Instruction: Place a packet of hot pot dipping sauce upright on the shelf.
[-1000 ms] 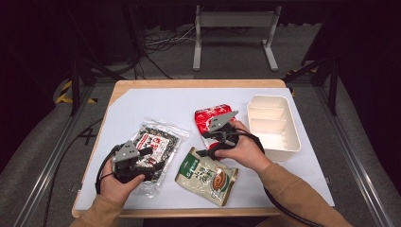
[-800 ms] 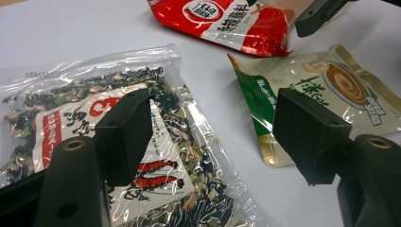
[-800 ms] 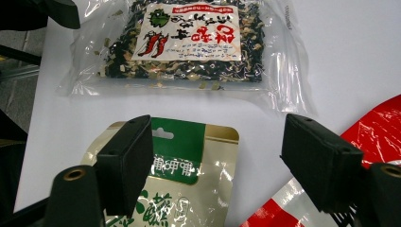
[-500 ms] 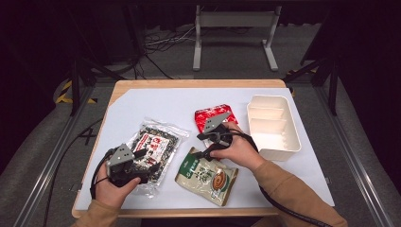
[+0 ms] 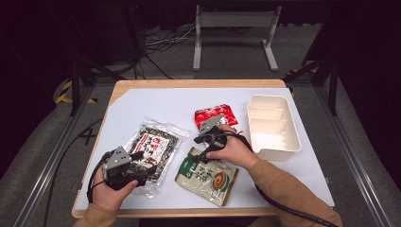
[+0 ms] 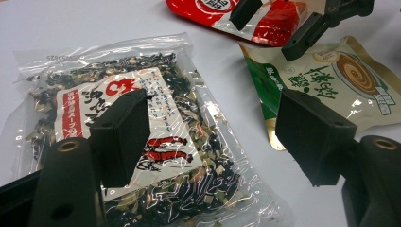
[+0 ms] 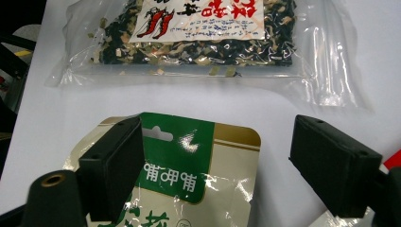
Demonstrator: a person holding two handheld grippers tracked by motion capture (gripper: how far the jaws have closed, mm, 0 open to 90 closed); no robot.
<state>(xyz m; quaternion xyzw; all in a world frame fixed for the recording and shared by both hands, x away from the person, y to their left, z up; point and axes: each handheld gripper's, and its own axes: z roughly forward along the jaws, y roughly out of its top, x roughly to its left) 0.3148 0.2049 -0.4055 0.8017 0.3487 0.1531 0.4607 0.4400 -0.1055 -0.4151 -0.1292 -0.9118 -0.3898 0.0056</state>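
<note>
Our right gripper [image 7: 215,161] hangs over the green pouch's [image 7: 189,179] top edge, jaws just widened and gripping nothing. Flat on the bench [image 5: 156,101], that edge could slide away. Left gripper [image 6: 208,137], open, hovers over the seaweed bag [image 6: 142,118].

- My high view shows a brightly lit white table [image 5: 156,106] against a room that falls off to near black.
- Shadows under the hands look soft and short to me.
- I see glare streaks on the clear seaweed bag [image 6: 156,137] and a bright spot on the green pouch [image 7: 189,142].
- The near jaws look soft and slightly blurred.
</note>
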